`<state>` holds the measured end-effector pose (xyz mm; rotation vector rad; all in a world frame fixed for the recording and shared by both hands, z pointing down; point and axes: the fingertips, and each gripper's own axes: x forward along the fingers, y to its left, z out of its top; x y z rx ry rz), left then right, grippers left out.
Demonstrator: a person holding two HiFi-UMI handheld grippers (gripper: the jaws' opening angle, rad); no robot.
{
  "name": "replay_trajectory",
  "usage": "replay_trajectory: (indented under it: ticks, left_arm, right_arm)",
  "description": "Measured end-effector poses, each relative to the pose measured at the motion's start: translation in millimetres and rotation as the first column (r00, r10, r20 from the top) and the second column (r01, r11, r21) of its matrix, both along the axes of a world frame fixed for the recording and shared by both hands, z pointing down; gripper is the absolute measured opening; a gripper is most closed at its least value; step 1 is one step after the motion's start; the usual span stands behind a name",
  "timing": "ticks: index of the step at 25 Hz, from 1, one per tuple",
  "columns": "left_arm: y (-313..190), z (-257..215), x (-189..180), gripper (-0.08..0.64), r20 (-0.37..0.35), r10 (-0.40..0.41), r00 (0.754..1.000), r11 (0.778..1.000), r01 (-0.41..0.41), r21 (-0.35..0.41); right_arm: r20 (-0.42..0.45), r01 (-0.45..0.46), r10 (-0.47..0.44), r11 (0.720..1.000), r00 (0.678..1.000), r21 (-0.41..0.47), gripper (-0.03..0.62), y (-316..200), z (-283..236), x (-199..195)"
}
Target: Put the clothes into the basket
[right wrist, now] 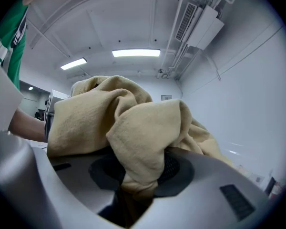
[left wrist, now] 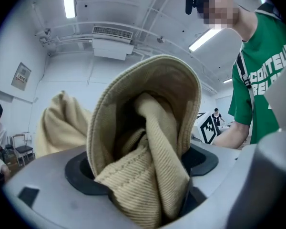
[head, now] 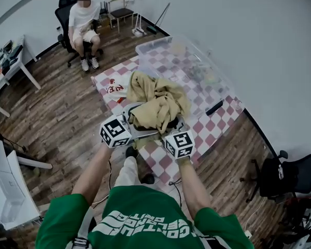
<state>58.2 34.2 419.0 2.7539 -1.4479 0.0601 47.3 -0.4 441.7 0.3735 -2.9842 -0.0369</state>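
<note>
A tan ribbed garment (head: 156, 99) is bunched up and held just above the near end of the checked table (head: 225, 105). My left gripper (head: 136, 121) is shut on a thick fold of it. In the left gripper view the cloth (left wrist: 148, 151) fills the left gripper (left wrist: 143, 178), with the jaws pointing up at the ceiling. My right gripper (head: 172, 124) is shut on another fold (right wrist: 133, 128), which drapes over the right gripper (right wrist: 136, 178). A clear plastic bin (head: 160, 48) stands at the table's far end, beyond the garment.
A red and white item (head: 114, 87) lies on the table's left corner, and a black object (head: 214, 107) near its right edge. A person (head: 84, 22) sits on a chair beyond the table. A white desk (head: 8, 69) is at left, a black office chair (head: 287, 174) at right.
</note>
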Motion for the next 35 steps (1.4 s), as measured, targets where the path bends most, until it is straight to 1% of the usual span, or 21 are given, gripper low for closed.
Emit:
replay_trajectory:
  ticks: [4, 6, 11, 17, 24, 29, 35]
  left_arm:
    - [-10, -31, -14, 0.465, 0.008, -0.008, 1.0, 0.998, 0.007, 0.064]
    - [-13, -43, -19, 0.465, 0.017, -0.014, 1.0, 0.997, 0.012, 0.081]
    - [-21, -76, -25, 0.463, 0.056, -0.015, 0.998, 0.991, 0.008, 0.131]
    - [-37, -124, -33, 0.463, 0.107, -0.021, 0.994, 0.978, -0.002, 0.208]
    - [-70, -177, -45, 0.463, 0.154, -0.009, 0.988, 0.963, -0.033, 0.267]
    - [-92, -201, -43, 0.463, 0.163, 0.014, 0.987, 0.955, -0.062, 0.292]
    - [-121, -229, -35, 0.463, 0.191, 0.059, 0.98, 0.934, -0.122, 0.335]
  right_arm:
    - [0.055, 0.005, -0.008, 0.999, 0.998, 0.049, 0.132, -12, -35, -16]
    - [0.073, 0.007, -0.011, 0.998, 0.997, 0.061, 0.13, -15, -47, -21]
    - [0.123, 0.002, -0.015, 0.995, 0.992, 0.1, 0.13, -24, -83, -27]
    - [0.184, -0.007, -0.025, 0.985, 0.983, 0.17, 0.129, -41, -134, -36]
    - [0.228, -0.037, -0.02, 0.97, 0.973, 0.242, 0.129, -75, -191, -48]
    - [0.234, -0.065, -0.002, 0.959, 0.972, 0.275, 0.129, -97, -216, -45]
    - [0.265, -0.126, 0.04, 0.941, 0.963, 0.315, 0.129, -128, -247, -35]
